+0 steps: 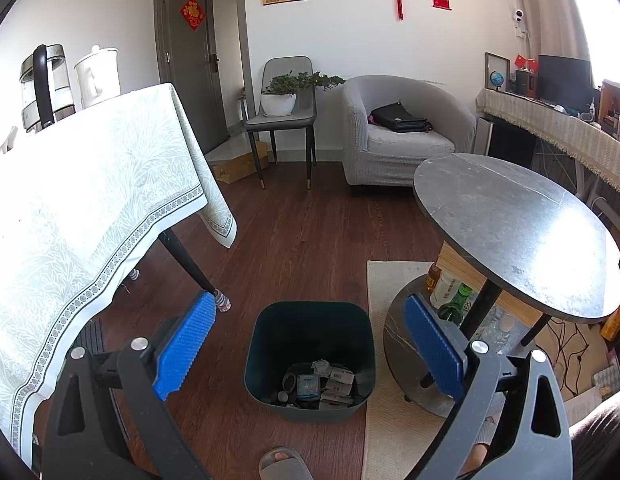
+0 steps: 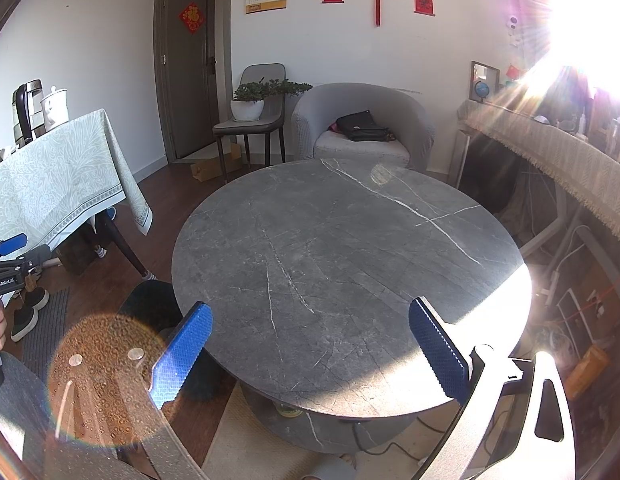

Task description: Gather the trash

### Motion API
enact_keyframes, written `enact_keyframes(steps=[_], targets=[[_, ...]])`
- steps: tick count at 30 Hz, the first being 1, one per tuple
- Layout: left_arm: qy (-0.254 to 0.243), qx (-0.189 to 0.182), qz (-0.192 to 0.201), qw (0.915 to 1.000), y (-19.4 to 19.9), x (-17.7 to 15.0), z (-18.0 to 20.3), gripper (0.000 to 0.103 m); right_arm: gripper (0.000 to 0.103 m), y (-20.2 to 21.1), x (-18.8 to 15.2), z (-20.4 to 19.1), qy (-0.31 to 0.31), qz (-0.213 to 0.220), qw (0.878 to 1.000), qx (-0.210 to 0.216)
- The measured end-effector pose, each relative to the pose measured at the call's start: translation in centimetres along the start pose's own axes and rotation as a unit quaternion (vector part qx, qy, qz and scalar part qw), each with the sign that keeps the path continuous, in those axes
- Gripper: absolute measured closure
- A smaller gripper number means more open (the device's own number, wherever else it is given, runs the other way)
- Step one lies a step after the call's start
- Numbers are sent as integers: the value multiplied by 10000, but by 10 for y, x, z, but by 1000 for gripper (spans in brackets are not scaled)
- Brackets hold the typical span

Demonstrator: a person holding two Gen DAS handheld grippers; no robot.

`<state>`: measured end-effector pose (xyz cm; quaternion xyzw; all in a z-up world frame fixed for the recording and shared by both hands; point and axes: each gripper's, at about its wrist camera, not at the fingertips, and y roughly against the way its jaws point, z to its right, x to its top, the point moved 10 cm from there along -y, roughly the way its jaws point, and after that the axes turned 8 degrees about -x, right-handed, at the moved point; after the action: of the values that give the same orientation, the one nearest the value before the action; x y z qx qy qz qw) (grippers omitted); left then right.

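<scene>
One "GenRobot.AI" label – left gripper (image 2: 7, 256), spread wide

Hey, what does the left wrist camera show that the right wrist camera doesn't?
Only the left wrist view shows inside the dark bin, with trash at its bottom, and the bottles under the round table. Only the right wrist view shows the whole tabletop and the left gripper from outside. Both show the armchair and open, empty blue-padded grippers.
</scene>
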<state>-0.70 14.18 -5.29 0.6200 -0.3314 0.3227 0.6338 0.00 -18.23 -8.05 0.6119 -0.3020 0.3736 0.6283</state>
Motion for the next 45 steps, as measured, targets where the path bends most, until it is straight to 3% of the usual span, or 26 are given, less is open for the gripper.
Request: enact_keyframes(steps=[45], targets=[[-17, -24, 1, 10000, 0, -1, 6, 6, 4, -1, 0, 0, 21, -8, 10000, -8]])
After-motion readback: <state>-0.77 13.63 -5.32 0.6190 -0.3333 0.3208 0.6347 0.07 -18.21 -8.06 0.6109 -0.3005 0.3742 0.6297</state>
